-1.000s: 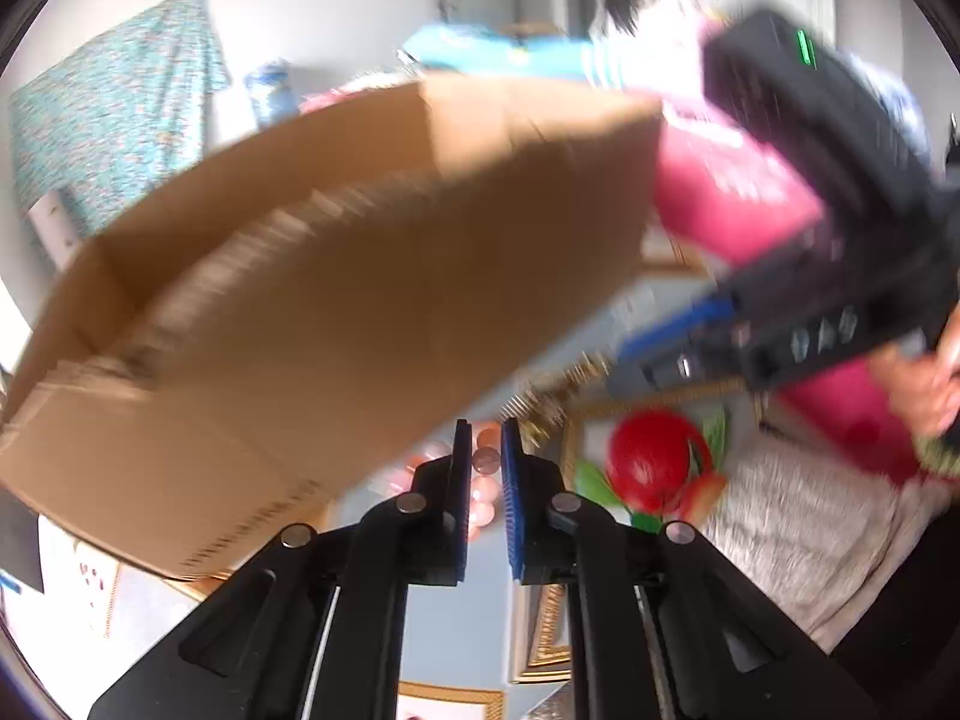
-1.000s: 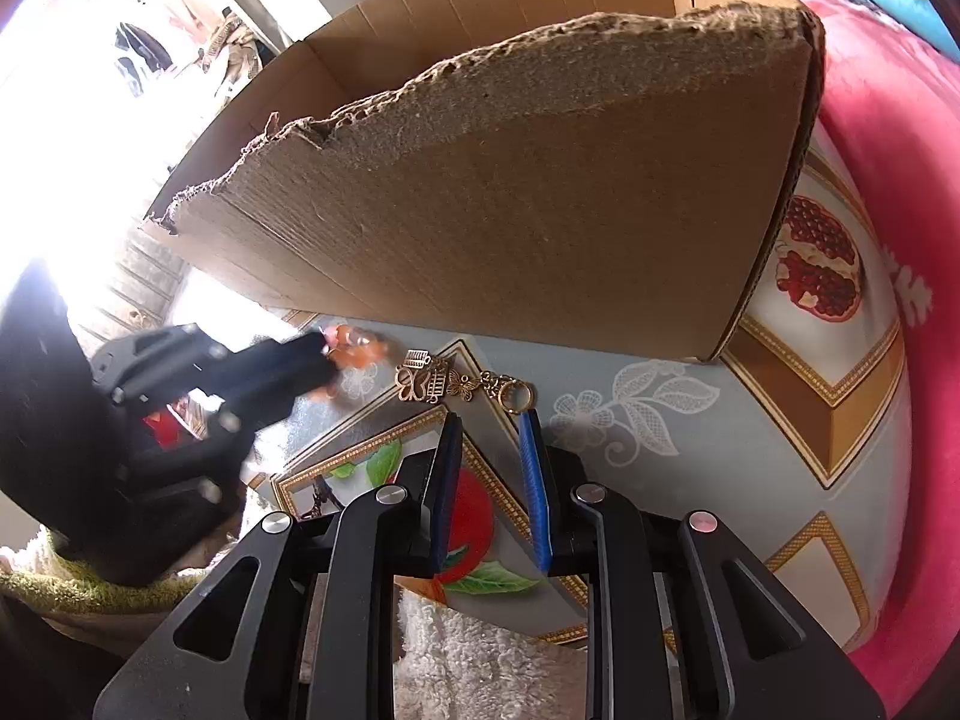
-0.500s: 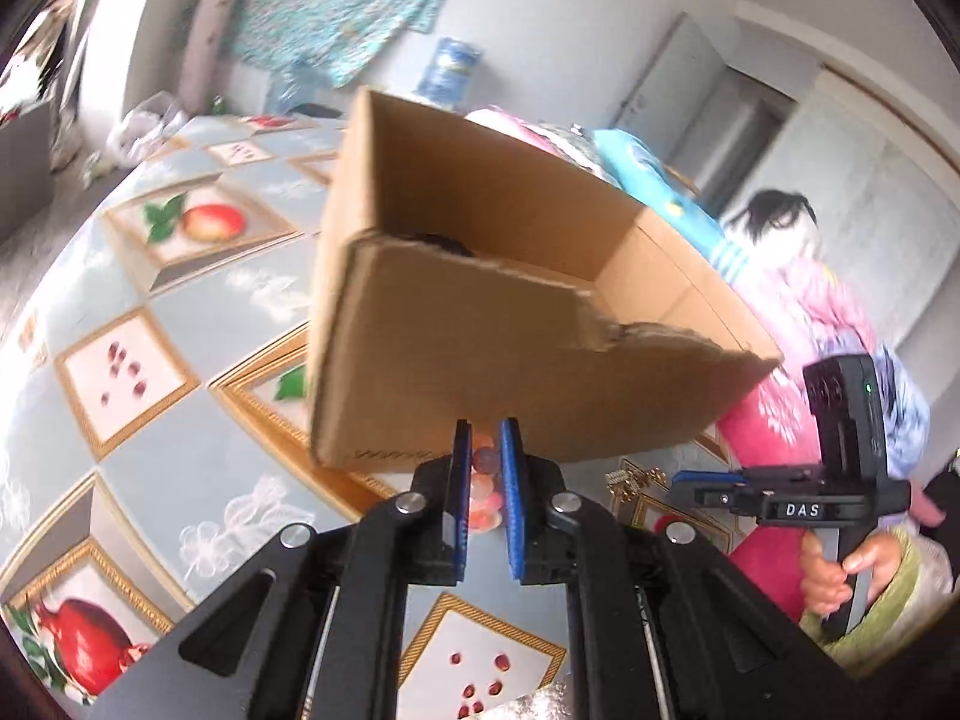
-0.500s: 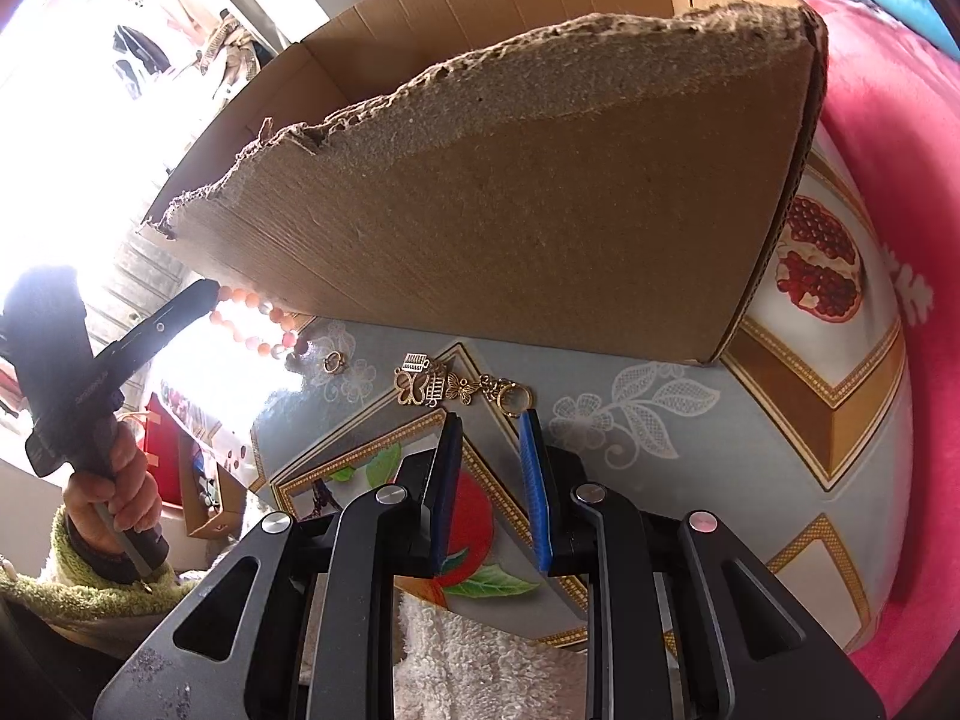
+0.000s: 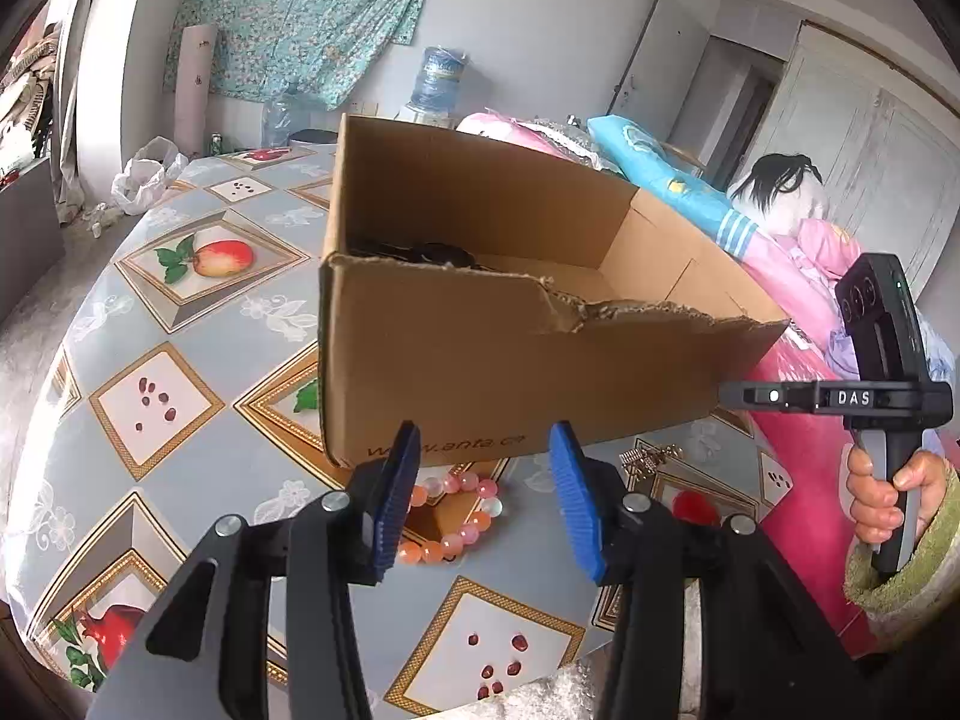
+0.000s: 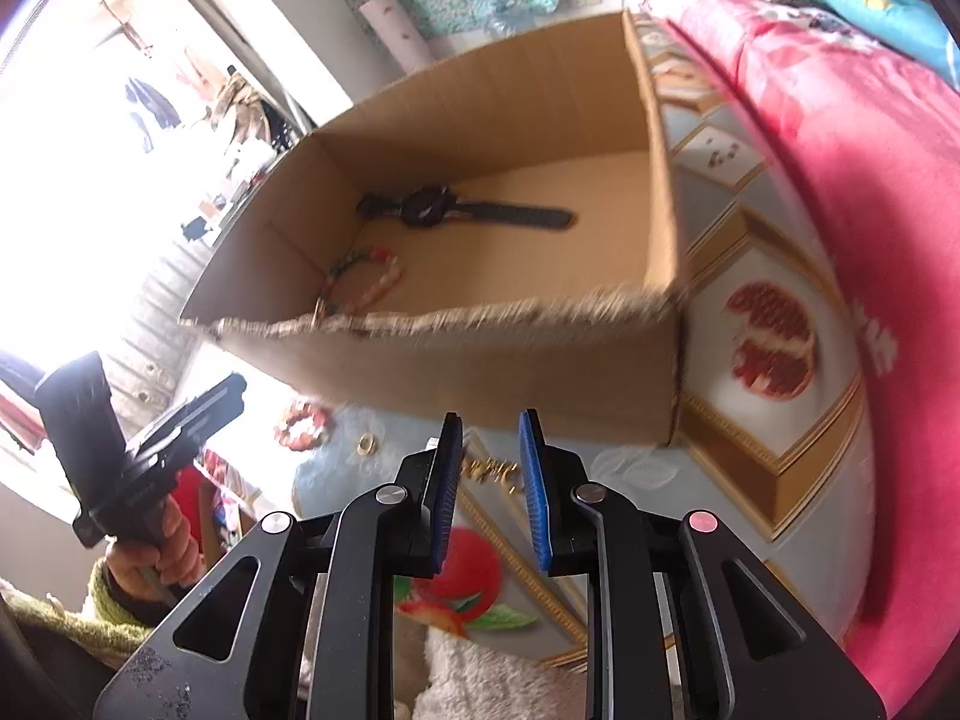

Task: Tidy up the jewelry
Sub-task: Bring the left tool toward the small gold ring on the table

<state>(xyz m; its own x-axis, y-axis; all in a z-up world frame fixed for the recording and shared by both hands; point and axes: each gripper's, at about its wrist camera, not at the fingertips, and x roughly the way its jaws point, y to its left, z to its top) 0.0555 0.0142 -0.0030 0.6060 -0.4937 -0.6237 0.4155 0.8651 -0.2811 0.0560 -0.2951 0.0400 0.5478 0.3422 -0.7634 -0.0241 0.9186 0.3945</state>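
Note:
An open cardboard box (image 5: 480, 372) (image 6: 540, 384) stands on the table. Inside lie a black watch (image 6: 462, 213) and a beaded bracelet (image 6: 363, 282). A pink and orange bead bracelet (image 5: 450, 516) (image 6: 300, 423) lies on the table in front of the box. My left gripper (image 5: 483, 504) is open and empty just above it. A gold chain piece (image 5: 651, 456) (image 6: 495, 468) and a small gold ring (image 6: 366, 444) lie nearby. My right gripper (image 6: 489, 486) is slightly open and empty, raised above the gold chain piece.
The table has a fruit-pattern cloth (image 5: 180, 396). A pink blanket (image 6: 840, 180) lies at the right edge. A white fluffy mat (image 6: 480, 678) sits at the near edge. A water bottle (image 5: 441, 75) stands behind.
My left gripper has opened and let the pink bead bracelet down onto the table. My right gripper has risen, so the inside of the box now shows.

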